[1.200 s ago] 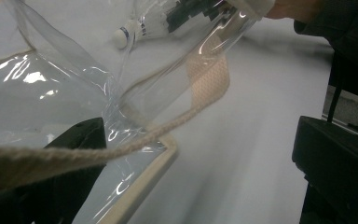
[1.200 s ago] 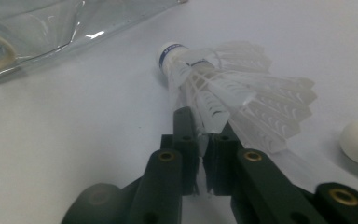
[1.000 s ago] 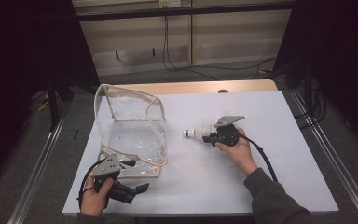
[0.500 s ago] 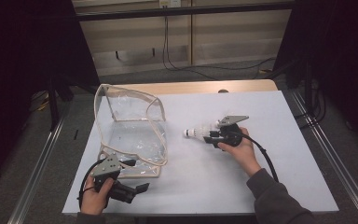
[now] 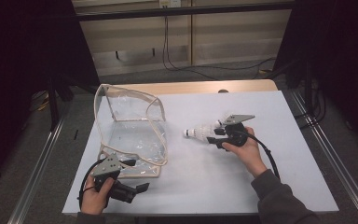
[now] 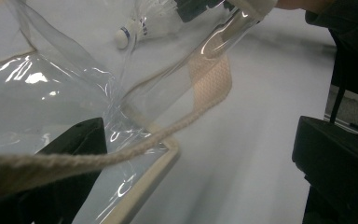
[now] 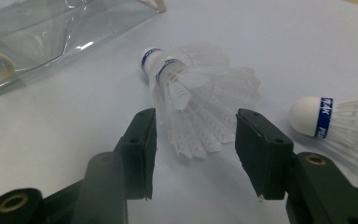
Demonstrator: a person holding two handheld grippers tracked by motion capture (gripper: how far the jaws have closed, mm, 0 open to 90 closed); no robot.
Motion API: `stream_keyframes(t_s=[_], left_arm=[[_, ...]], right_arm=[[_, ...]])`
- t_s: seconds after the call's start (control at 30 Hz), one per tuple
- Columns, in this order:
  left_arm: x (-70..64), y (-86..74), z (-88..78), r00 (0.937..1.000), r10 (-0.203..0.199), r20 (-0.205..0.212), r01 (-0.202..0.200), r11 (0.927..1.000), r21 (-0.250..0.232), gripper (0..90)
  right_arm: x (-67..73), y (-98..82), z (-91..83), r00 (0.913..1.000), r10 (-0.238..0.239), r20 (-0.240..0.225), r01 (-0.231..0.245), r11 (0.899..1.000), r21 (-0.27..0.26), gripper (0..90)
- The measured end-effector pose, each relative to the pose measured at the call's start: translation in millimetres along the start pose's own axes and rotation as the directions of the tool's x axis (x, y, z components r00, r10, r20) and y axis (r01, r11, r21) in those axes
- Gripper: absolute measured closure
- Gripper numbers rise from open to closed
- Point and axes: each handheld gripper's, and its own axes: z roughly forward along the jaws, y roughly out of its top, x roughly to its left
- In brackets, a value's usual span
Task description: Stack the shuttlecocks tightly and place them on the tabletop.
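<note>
A white shuttlecock point(image 7: 191, 100) lies on its side on the pale counter point(image 5: 205, 172), cork tip pointing toward the clear plastic bag point(image 5: 130, 128), feathers toward the right gripper point(image 5: 214, 135). Its jaws, spread and just opening, flank the skirt without touching. The left gripper point(image 5: 130, 164) pinches the bag's edge. Dark room beyond.

A pale blue-grey rectangular table point(image 5: 261, 186) carries a clear plastic pouch with cream fabric edging point(image 5: 130, 140) on its left half; nested white feathered shuttlecocks with blue-banded cork tips point(image 7: 186, 88) lie near the middle, another point(image 7: 326, 119) just beside them
</note>
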Motion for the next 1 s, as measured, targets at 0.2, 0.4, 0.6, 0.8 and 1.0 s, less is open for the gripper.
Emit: stream_keyframes(t_s=[0.2, 0.4, 0.6, 0.8, 1.0], left_arm=[[0.0, 0.0, -0.1, 1.0000, -0.001, 0.002, 0.001, 1.0000, -0.001, 3.1], [-0.1, 0.1, -0.1, 1.0000, 0.001, 0.000, -0.001, 1.0000, 0.001, 3.1], [-0.4, 0.0, -0.3, 1.0000, 0.000, 0.000, 0.000, 1.0000, 0.002, 3.1], [-0.8, 0.0, -0.8, 1.0000, 0.002, 0.000, -0.002, 1.0000, 0.008, 3.1], [-1.4, -0.2, -0.6, 1.0000, 0.003, 0.001, -0.003, 1.0000, 0.005, 3.2]], right_arm=[[-3.9, 1.2, -6.6, 0.9997, 0.022, 0.008, -0.022, 1.000, -0.015, 41.2], [-7.0, 0.6, -10.8, 0.9989, 0.042, 0.019, -0.042, 0.999, -0.015, 35.3], [-10.6, 1.3, -16.2, 0.9976, 0.060, 0.034, -0.059, 0.998, -0.028, 30.2], [-14.2, 0.6, -19.8, 0.9959, 0.077, 0.047, -0.075, 0.997, -0.033, 27.8], [-17.4, 0.9, -23.5, 0.9942, 0.086, 0.065, -0.083, 0.996, -0.042, 24.5]])
